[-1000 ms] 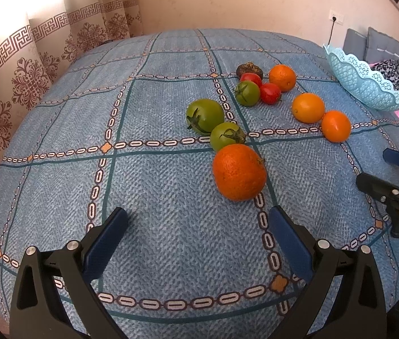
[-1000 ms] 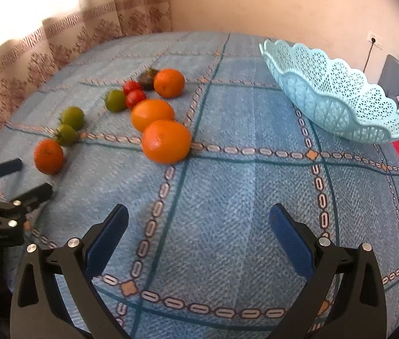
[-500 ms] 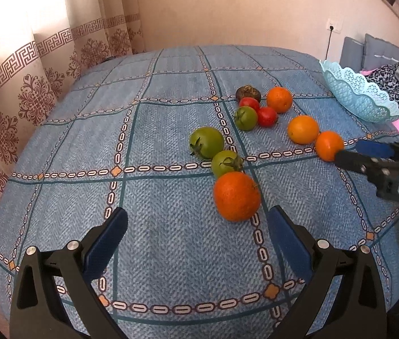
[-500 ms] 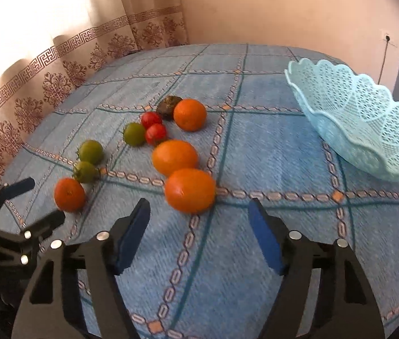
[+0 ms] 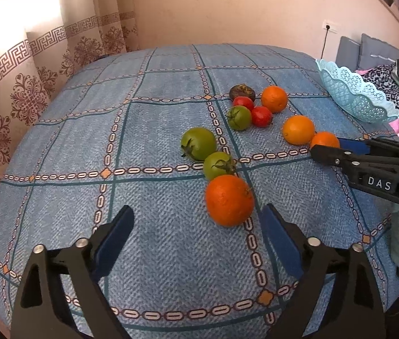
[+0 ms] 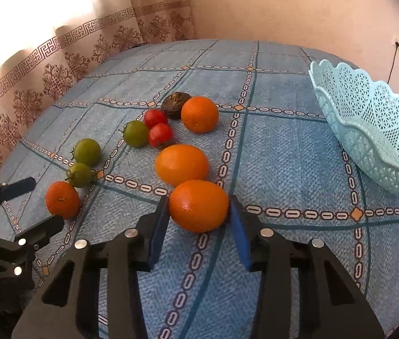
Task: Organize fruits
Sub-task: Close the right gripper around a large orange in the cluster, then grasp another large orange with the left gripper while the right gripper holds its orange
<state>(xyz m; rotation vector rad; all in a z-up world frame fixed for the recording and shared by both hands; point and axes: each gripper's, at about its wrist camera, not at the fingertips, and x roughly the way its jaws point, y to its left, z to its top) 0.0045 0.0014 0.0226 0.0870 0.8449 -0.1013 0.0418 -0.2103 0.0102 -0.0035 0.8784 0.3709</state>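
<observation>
Two grippers: each has an orange at its tips.
Right gripper [image 6: 199, 212]: jaws have just been closing; blue pads now touch both ends of the nearest orange [image 6: 198, 205], its long axis running pad to pad.
Left gripper [image 5: 196, 223]: jaws have just been closing a little but stand wide apart, nothing between them; a round, dimpled orange [image 5: 229, 200] lies just ahead, nearer the right-hand finger.
Cloth [image 6: 284, 155]: blue woven, chain-patterned, soft bed surface.
Beyond: smooth green tomatoes [image 5: 198, 143], red tomatoes [image 6: 160, 134].
Basket [image 6: 369, 130]: pale blue lattice plastic, scalloped rim, well apart, on the right gripper's side.
</observation>
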